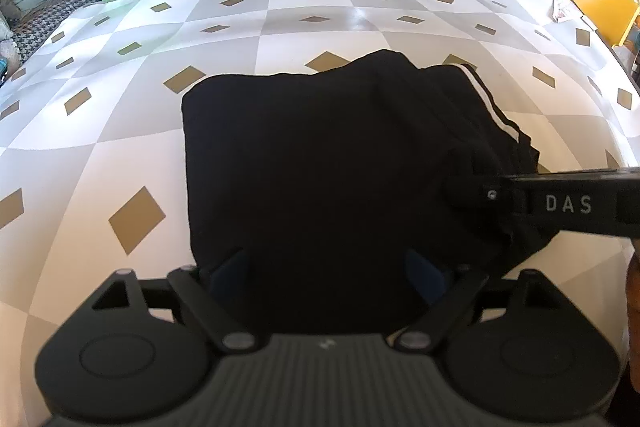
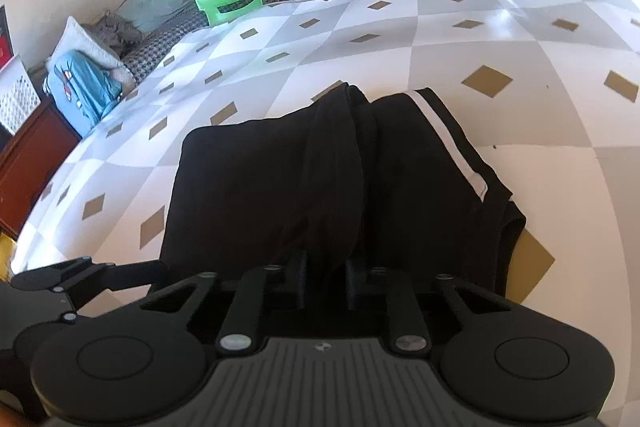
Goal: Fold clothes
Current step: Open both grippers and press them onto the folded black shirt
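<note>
Pinching a fold of black garment point(image 2: 280, 187) — right gripper point(image 2: 326, 285) jaw tips hidden.

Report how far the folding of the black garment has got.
Done: the black garment lies on the checkered tablecloth as a compact, roughly square bundle, white stripe along its right side.
In hand: the right hand-held gripper is shut on a ridge of fabric at the near edge; the left hand-held gripper hangs open over the near edge.
Left: apparently a final fold or tidying; the right side looks uneven.
</note>
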Motion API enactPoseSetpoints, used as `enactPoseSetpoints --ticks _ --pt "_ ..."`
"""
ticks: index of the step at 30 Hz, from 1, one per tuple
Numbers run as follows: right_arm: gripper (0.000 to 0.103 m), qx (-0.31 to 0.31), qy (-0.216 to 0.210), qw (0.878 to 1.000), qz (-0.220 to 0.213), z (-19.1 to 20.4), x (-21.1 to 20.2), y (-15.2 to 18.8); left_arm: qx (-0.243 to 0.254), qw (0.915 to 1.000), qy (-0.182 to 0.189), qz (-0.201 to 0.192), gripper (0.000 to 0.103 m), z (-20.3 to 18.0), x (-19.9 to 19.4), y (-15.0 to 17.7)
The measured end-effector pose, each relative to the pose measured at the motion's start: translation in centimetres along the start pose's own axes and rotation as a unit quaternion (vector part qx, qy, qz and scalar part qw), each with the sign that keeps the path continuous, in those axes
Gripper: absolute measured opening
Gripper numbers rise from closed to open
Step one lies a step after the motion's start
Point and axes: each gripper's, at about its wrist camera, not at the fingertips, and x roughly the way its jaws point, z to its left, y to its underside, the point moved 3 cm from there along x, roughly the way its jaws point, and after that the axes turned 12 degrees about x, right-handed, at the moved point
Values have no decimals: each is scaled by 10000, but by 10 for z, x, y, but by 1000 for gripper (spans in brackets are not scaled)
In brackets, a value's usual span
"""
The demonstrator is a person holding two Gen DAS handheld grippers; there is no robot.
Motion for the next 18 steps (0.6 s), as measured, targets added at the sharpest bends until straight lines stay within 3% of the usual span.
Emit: enactPoseSetpoints --ticks 9,15,18 --pt "5 59 -351 9981 -497 9 -44 -7 -72 9999 -22 -120 90 5 -8 1" --pt "5 -17 804 9962 -344 -9 -38 -6 120 9999 -16 -35 91 -1 -6 2" --pt "8 408 605 9969 -303 -20 -38 -9 155 9999 -22 -23 91 -2 -5 2"
